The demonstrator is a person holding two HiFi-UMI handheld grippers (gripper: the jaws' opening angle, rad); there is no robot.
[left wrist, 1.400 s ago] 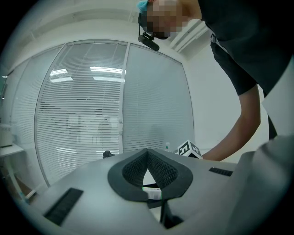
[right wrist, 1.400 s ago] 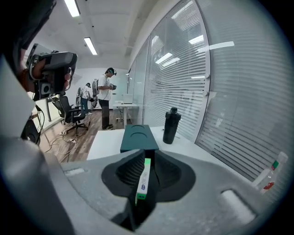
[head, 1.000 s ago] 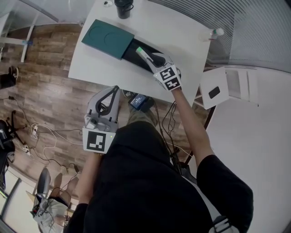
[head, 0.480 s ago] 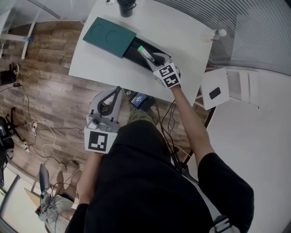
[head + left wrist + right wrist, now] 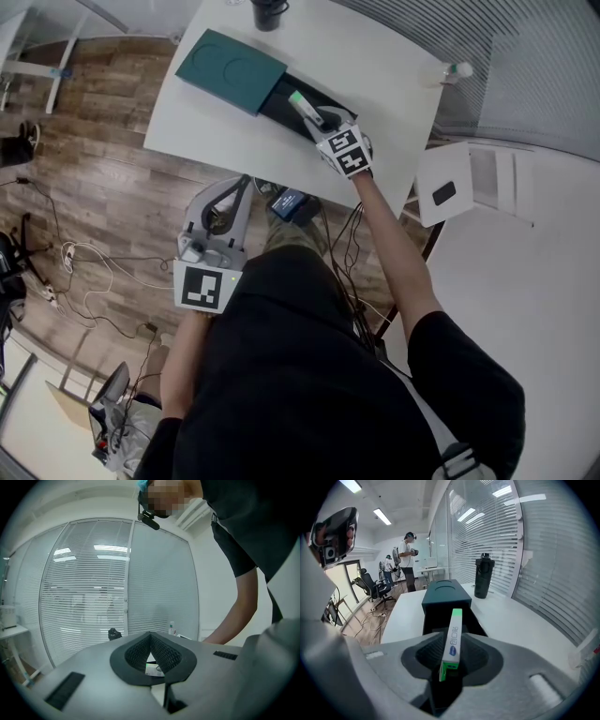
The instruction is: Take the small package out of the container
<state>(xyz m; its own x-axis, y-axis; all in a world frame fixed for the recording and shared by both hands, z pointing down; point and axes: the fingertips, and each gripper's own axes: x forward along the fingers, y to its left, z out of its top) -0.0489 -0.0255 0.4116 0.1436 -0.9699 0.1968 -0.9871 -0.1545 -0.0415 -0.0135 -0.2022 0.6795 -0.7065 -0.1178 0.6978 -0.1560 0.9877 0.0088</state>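
The right hand-held gripper [image 5: 322,122] reached steeply down over the open black container [image 5: 279,101] on the white worktop [image 5: 375,66]. Its jaws had just been opening wide, with the slim white-and-green package [image 5: 453,637] standing edge-up between them. The pads did not look pressed on it yet, and the package's far end pointed into the container. The likely trouble was a poor bite: closing on only the near end could let the package pivot, slip and drop back in, or catch on the container's wall. Lifting could also drag the light container or its teal sleeve [image 5: 230,67], since the left hand-held gripper [image 5: 150,634], jaws together and empty, hung off the worktop, steadying nothing
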